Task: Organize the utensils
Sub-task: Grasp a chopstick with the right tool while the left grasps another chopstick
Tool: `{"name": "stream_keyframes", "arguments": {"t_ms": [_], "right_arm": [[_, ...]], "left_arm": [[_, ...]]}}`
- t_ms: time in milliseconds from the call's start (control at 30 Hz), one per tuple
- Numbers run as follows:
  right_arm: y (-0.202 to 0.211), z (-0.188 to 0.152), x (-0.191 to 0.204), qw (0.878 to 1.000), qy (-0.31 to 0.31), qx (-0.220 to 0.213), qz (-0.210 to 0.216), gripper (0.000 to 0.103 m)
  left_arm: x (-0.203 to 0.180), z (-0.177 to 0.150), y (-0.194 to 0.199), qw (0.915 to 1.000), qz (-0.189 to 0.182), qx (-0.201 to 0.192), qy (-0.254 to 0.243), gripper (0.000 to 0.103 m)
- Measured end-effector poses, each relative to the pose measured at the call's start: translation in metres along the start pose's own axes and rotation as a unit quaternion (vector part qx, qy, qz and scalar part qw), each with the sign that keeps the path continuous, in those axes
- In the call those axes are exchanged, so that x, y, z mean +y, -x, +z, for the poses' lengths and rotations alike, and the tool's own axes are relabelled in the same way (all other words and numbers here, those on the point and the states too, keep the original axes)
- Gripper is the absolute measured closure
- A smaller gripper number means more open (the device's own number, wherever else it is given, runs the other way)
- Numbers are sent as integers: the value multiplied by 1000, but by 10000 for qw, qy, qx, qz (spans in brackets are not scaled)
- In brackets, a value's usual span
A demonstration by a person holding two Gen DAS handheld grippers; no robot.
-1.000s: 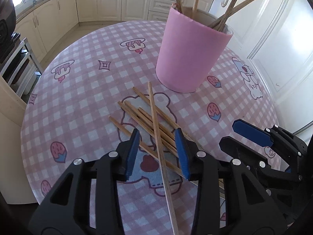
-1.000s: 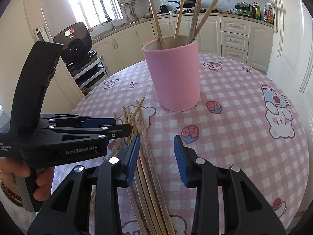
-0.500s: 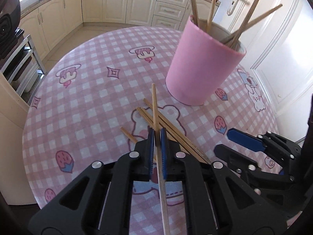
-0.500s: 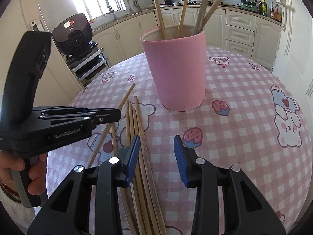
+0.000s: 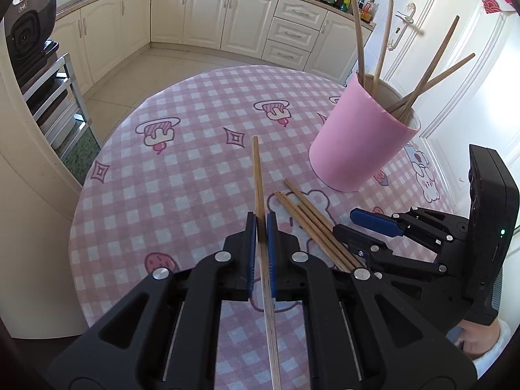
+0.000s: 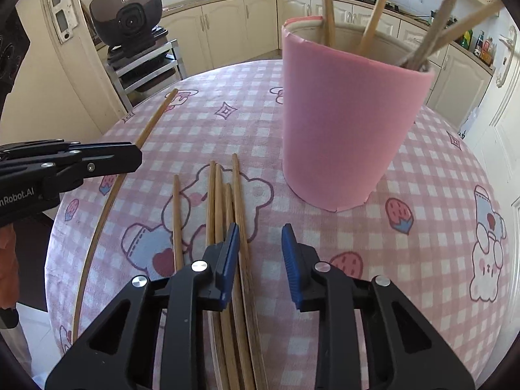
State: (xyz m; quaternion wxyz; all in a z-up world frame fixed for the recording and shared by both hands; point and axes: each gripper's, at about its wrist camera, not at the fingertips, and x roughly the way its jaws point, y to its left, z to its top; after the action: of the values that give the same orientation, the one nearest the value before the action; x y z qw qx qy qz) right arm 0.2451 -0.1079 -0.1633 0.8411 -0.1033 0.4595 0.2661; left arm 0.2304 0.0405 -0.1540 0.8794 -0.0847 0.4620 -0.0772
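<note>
A pink cup (image 5: pixel 357 143) stands on the table with several wooden chopsticks upright in it. My left gripper (image 5: pixel 261 227) is shut on a single chopstick (image 5: pixel 258 175), which hangs just above the cloth, clear of the pile. Several loose chopsticks (image 6: pixel 217 201) lie side by side in front of the pink cup (image 6: pixel 344 123). My right gripper (image 6: pixel 260 237) hovers low over that pile with its jaws closing. One chopstick (image 6: pixel 242 214) lies between them beside the left pad, and the pads do not press it. The left gripper (image 6: pixel 130 159) shows at the left of the right wrist view.
The round table wears a pink checked cloth (image 5: pixel 162 178) with cartoon prints. A black appliance (image 6: pixel 130 22) sits on a metal rack left of the table. Cream kitchen cabinets (image 5: pixel 211 9) line the back, and a white door (image 5: pixel 455 65) stands at the right.
My left gripper closed on one chopstick and carried it up and left off the pile. My right gripper moved in over the remaining chopsticks, nearer the cup, and its jaws narrowed.
</note>
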Motion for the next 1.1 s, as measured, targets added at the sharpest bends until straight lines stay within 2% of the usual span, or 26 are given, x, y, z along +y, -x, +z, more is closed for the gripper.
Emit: {"name": "stream_keyframes", "arguments": {"t_ms": [233, 333, 433, 567, 667, 867, 967, 1100], "right_arm": [[-15, 12, 19, 9980, 442, 317, -318, 87], [-19, 18, 20, 9978, 422, 401, -323, 96], [-21, 21, 19, 9977, 427, 415, -337, 98], [-8, 21, 20, 9993, 309, 148, -174, 98], [17, 22, 19, 9997, 196, -173, -6, 98], [69, 21, 17, 9969, 112, -779, 61, 98], [78, 20, 19, 9964, 168, -829, 64, 98], [70, 15, 23, 9974, 201, -690, 44, 98]], "left_arm": [[4, 2, -1, 10000, -58, -1, 32, 96], [4, 3, -1, 10000, -66, 3, 34, 96], [4, 3, 2, 10000, -72, -17, 46, 96], [3, 4, 16, 9998, -121, -156, 24, 96], [-3, 7, 32, 9993, -194, -330, -21, 96], [-20, 9, 62, 9976, -246, -607, -241, 96], [-26, 7, 64, 9978, -96, -578, -303, 95], [-21, 7, 57, 9991, -71, -388, -184, 95]]}}
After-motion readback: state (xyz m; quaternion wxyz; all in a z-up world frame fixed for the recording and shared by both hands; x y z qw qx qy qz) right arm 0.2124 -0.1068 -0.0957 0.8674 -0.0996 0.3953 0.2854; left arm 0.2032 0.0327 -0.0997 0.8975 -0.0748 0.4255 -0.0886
